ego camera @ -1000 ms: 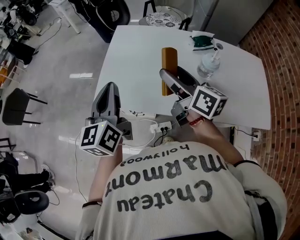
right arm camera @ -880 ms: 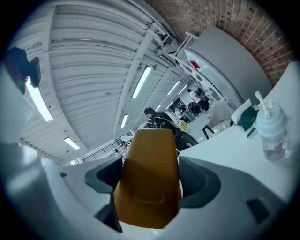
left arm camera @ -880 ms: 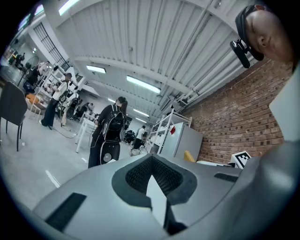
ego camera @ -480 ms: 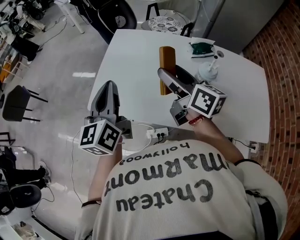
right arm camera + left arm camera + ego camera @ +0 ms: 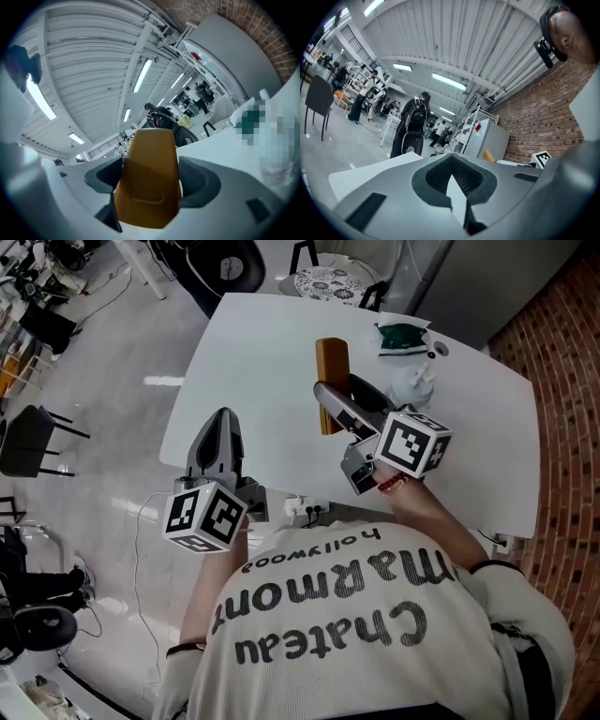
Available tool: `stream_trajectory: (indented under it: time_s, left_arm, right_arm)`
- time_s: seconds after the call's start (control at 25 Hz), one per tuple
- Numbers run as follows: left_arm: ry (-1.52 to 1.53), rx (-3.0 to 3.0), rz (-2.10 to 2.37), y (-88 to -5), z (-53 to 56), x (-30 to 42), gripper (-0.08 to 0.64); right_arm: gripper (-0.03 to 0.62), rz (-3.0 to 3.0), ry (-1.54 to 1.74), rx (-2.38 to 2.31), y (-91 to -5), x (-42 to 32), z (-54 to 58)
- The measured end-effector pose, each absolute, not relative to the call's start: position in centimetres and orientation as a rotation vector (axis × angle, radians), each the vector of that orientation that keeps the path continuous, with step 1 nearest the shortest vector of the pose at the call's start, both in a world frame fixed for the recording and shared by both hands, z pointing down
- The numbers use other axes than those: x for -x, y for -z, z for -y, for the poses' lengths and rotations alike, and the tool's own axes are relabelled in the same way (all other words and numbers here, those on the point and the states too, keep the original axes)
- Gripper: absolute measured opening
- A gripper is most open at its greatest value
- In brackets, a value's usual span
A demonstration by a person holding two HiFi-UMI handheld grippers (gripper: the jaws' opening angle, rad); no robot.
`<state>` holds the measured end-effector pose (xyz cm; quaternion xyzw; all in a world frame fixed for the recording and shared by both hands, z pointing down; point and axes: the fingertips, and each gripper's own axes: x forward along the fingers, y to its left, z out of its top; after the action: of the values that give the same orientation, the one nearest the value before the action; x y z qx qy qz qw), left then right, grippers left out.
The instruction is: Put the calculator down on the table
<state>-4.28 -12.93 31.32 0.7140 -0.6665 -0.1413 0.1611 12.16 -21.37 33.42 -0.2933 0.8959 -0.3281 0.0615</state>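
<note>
The calculator (image 5: 329, 381), an orange-brown slab seen from its back, is held edge-up over the middle of the white table (image 5: 253, 352). My right gripper (image 5: 343, 407) is shut on its near end. In the right gripper view the calculator (image 5: 147, 187) fills the space between the two dark pads (image 5: 104, 174) of the right gripper (image 5: 148, 176). Whether it touches the tabletop I cannot tell. My left gripper (image 5: 218, 435) hangs over the table's near left edge, shut and empty. In the left gripper view, the left gripper (image 5: 451, 174) has its jaws meeting at the tips.
A clear plastic bottle (image 5: 412, 382) and a dark green thing on white paper (image 5: 402, 335) sit at the table's far right. A round patterned seat (image 5: 330, 283) stands beyond the far edge. A power strip (image 5: 306, 509) with cables lies on the floor by the near edge.
The person has stepped closer to the table. Both grippers have moved forward over it; the left one now reaches above the near left edge. The calculator stays in the right gripper.
</note>
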Motion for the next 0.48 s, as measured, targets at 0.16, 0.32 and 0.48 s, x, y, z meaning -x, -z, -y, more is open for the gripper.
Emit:
stream_trajectory:
  time_s: [0.16, 0.32, 0.48]
  left_arm:
    - [0.383, -2.012, 1.894, -32.9, 13.0, 4.4, 0.000]
    - [0.367, -1.995, 1.872, -33.9, 13.1, 5.0, 0.000]
    - [0.350, -1.996, 1.832, -34.8, 13.9, 6.2, 0.000]
  right_arm:
    - [0.380, -2.721, 1.036, 0.913, -35.3, -12.3, 21.5]
    - [0.380, -2.728, 1.080, 0.951, -37.0, -11.7, 21.5]
    - [0.380, -2.713, 1.118, 0.995, -38.3, -10.7, 21.8]
